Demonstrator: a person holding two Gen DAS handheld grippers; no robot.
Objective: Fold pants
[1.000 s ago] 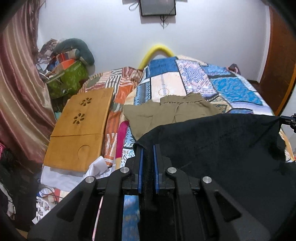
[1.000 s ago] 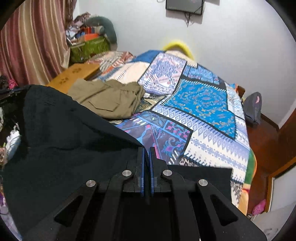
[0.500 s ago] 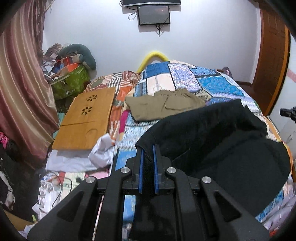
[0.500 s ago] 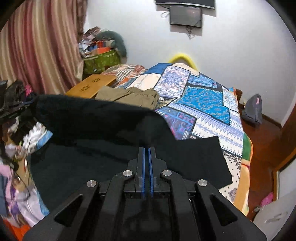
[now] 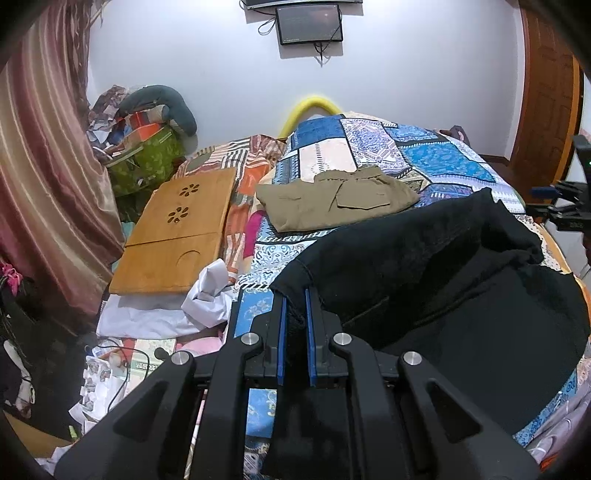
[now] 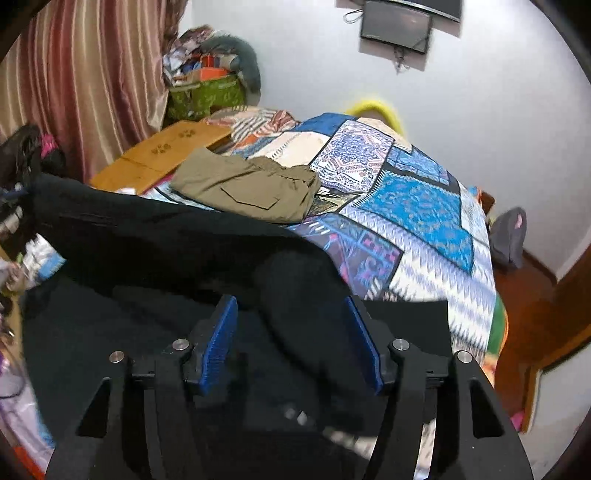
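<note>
From the left wrist view, the left gripper (image 5: 294,295) is low at the near edge of the bed (image 5: 424,155), pointing to the far wall. Its blue pads (image 5: 282,332) are close together and pinch a corner of the black pants (image 5: 424,266). The pants lie spread over the near right part of the bed, with one fold raised toward the right gripper (image 5: 565,210), which shows at the right edge. Farther on the bed lie folded khaki pants (image 5: 332,203). To the left is a wooden tray (image 5: 177,232), flat on the bedding, with white cloth (image 5: 207,295) at its near edge. In the far left corner stands a green bag (image 5: 144,166), full of papers and boxes, with a grey pillow (image 5: 166,103) on top. A screen (image 5: 309,24) hangs on the wall.

From the right wrist view, the right gripper (image 6: 291,306) has its fingers spread wide, and a roll of the black pants (image 6: 166,251) lies loose between the pads (image 6: 221,343); I cannot tell if it touches them. The black cloth covers the near part of the bed (image 6: 424,206) and rises to the left. The khaki pants (image 6: 251,184) are just beyond it, the tray (image 6: 159,155) farther left, and the green bag (image 6: 207,96) beside the curtain (image 6: 74,74).
</note>
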